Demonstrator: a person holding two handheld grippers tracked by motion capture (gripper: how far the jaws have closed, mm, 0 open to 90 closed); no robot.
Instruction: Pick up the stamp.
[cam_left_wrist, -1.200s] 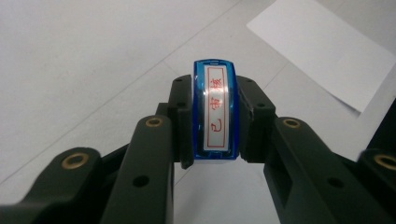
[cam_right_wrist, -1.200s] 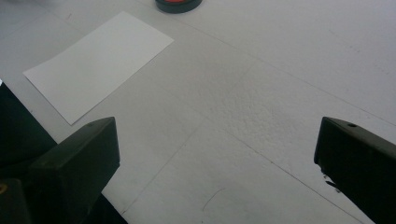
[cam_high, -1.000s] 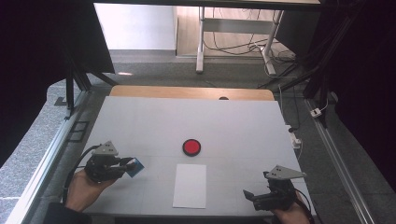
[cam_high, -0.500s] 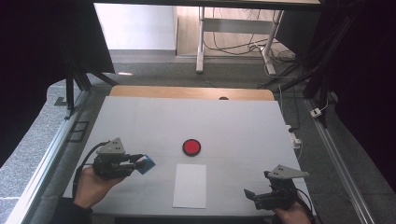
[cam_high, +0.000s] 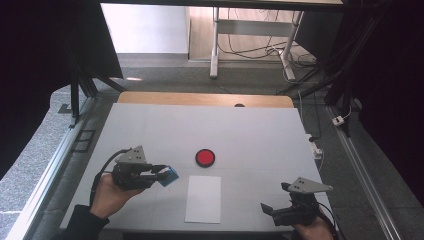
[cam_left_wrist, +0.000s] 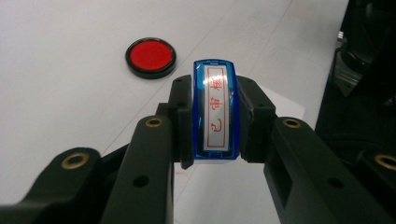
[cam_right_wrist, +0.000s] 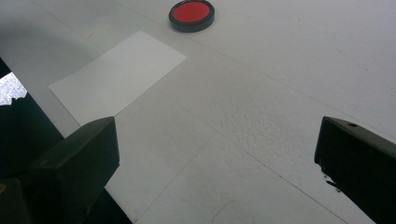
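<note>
On the one table (cam_high: 150, 130) there are two grippers, the left gripper (cam_high: 162, 174) and the right gripper (cam_high: 274, 209), one blue stamp (cam_left_wrist: 215, 112), one red ink pad (cam_high: 205, 157) and one white sheet of paper (cam_high: 203, 198)

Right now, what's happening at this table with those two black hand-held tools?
A person sits at a white table with a tool in each hand. The left claw is clamped on a small blue plastic stamp with red characters, held above the table near a round black pad of red ink. A blank white sheet of paper lies just nearer the person. The right claw rests open and empty at the table's near edge.
</note>
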